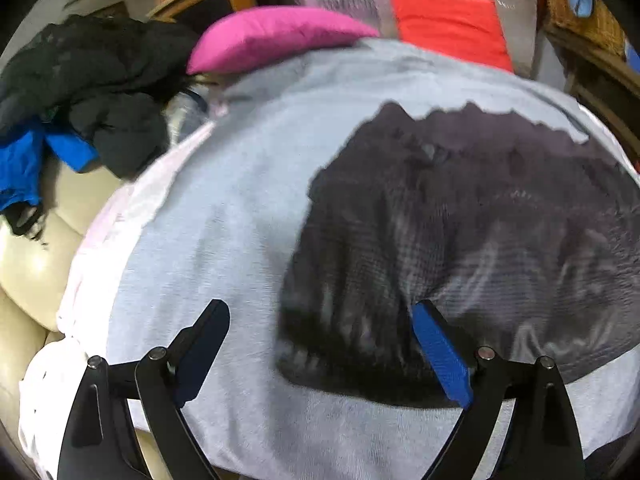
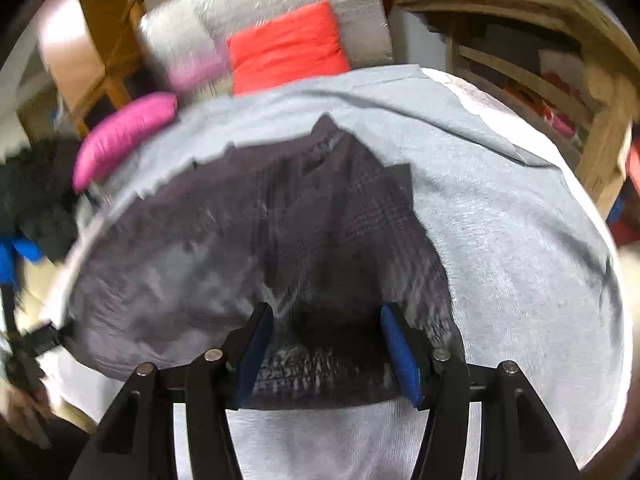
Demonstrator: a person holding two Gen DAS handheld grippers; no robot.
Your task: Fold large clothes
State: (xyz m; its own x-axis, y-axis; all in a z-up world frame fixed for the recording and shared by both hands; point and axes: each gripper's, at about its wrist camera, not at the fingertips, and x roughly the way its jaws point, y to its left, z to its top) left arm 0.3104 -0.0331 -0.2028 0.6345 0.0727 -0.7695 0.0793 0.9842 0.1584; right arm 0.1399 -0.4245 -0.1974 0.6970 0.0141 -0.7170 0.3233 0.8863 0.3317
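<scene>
Jaws: left gripper (image 1: 320, 322) apart | right gripper (image 2: 327, 326) apart | over grey T-shirt (image 1: 224, 208)

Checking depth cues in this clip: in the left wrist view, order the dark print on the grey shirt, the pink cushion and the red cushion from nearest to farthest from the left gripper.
From the left gripper:
1. Dark print, directly ahead, on the grey shirt.
2. Pink cushion, beyond the shirt, upper left.
3. Red cushion, upper right, slightly farther back.

No lettering can be read anywhere; the grey shirt's (image 1: 224, 216) dark print (image 1: 460, 240) is blurred.
</scene>
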